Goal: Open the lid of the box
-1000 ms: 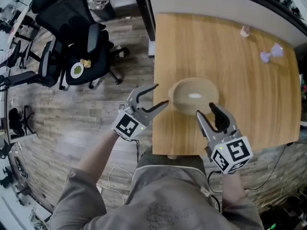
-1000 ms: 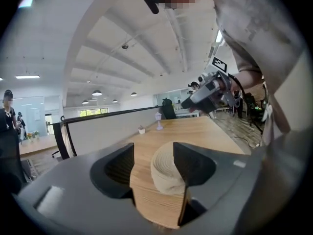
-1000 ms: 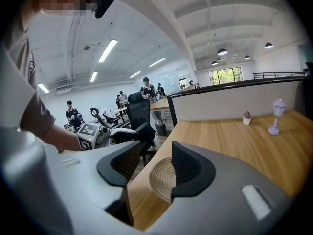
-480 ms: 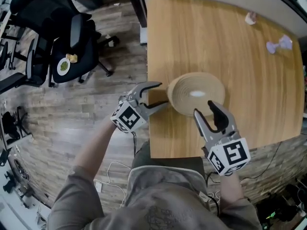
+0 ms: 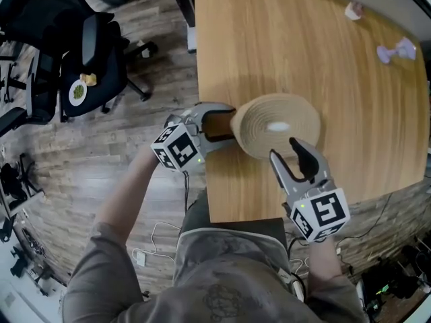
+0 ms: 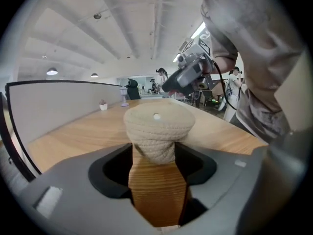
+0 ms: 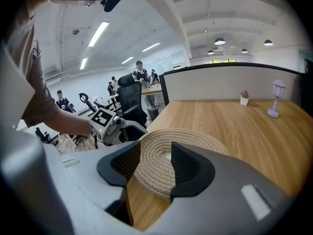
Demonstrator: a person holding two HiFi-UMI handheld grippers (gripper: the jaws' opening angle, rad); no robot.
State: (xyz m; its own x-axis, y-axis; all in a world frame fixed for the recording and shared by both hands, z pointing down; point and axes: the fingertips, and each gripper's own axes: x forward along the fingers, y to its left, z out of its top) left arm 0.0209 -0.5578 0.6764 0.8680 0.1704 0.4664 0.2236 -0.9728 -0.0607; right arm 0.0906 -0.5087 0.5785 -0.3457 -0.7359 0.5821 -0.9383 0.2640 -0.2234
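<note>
Head view has the round beige coiled-rope box (image 5: 277,126) sitting near the front left corner of the light wooden counter (image 5: 303,46), flat rope lid (image 5: 269,110) still on. The left gripper (image 5: 219,123) comes at it from the side. Its fingers (image 6: 110,168) have just been opening and are spread wide, with the box wall right off the tips and lined up with the gap, pads not on it. My guess is it's there to brace the base. The right gripper (image 5: 286,152) hangs over the near rim, fingers (image 7: 188,168) also spread and empty, lid showing between them, probably set up to pinch the rim and lift.
</note>
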